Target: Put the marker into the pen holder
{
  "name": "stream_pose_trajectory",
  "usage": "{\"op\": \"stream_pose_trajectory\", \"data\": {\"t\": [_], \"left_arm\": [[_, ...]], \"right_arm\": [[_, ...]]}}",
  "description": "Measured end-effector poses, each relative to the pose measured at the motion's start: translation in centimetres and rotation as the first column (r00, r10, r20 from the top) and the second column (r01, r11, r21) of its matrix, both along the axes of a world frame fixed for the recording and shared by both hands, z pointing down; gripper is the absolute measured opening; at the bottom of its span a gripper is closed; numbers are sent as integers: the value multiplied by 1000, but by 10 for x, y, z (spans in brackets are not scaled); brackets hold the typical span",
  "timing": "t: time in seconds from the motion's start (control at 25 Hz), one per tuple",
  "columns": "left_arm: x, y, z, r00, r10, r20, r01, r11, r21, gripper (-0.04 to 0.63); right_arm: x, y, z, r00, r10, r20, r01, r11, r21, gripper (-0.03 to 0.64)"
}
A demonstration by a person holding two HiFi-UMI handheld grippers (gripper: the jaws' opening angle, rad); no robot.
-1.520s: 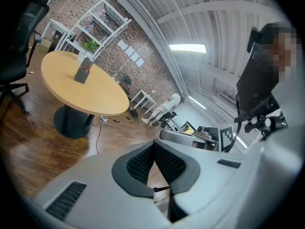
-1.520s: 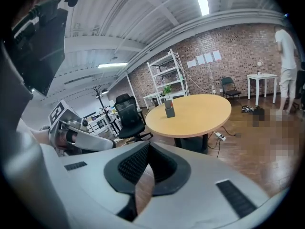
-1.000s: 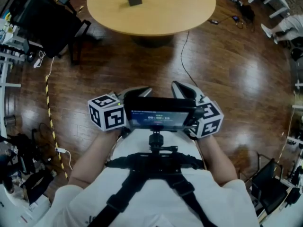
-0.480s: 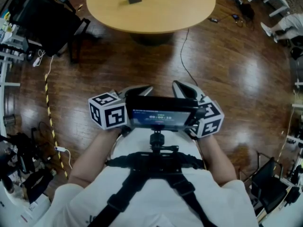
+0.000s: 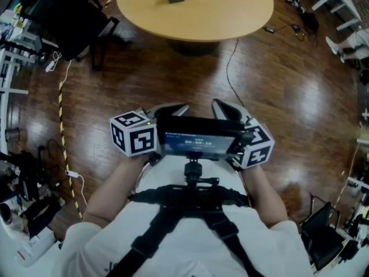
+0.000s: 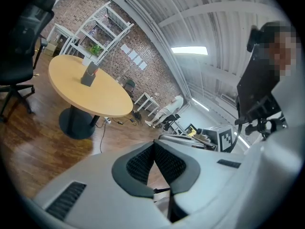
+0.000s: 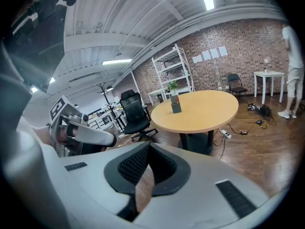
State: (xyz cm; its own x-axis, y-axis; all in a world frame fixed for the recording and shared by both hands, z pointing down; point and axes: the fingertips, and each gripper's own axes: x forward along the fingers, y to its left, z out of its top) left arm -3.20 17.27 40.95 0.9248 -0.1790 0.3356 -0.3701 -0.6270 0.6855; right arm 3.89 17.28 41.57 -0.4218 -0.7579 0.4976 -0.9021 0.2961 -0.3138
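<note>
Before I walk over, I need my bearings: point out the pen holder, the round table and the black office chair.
pen holder [image 7: 176,106]: right gripper view, its grey front face.
round table [image 5: 225,13]: head view, bare wooden top.
black office chair [image 7: 132,106]: right gripper view, its backrest.

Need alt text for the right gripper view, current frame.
The right gripper has its jaws shut with nothing between them. It points across a wooden floor toward a round table with a small grey pen holder standing on it. A black office chair sits left of the table, before a brick wall.
</note>
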Motion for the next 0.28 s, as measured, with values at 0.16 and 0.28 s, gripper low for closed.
{"op": "stream_pose_trajectory", "data": {"t": [0.16, 0.28], "left_arm": [[-3, -1, -2, 1000, -19, 6, 19, 1000, 2, -5], [-5, -1, -3, 1000, -28, 7, 28, 1000, 3, -4]], "right_arm": [[-4, -2, -2, 1000, -22, 4, 22, 1000, 0, 3], [-6, -3, -3, 999, -33, 4, 33, 999, 2, 3]]}}
